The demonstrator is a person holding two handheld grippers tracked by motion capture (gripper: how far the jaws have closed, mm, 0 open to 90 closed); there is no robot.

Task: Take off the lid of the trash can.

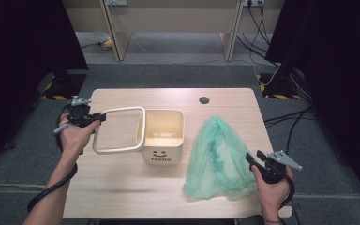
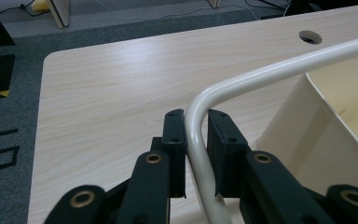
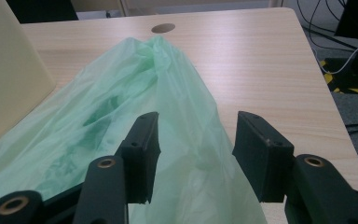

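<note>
Right gripper [image 3: 193, 154] jaws apart over near edge of green bag [image 3: 135, 126], right of bin [image 1: 163, 136]. Left gripper [image 2: 196, 154] clamped on cream frame [image 2: 270, 70], swung out left of bin.

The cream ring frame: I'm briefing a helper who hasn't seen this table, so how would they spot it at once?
On the wooden table, find the cream bin with a smiley and "Hello" on its front. The ring frame leans off the bin's left rim, a rounded-square loop of cream tube gripped by the left gripper. Unlike the soft green bag at right, it is rigid and hollow.
</note>
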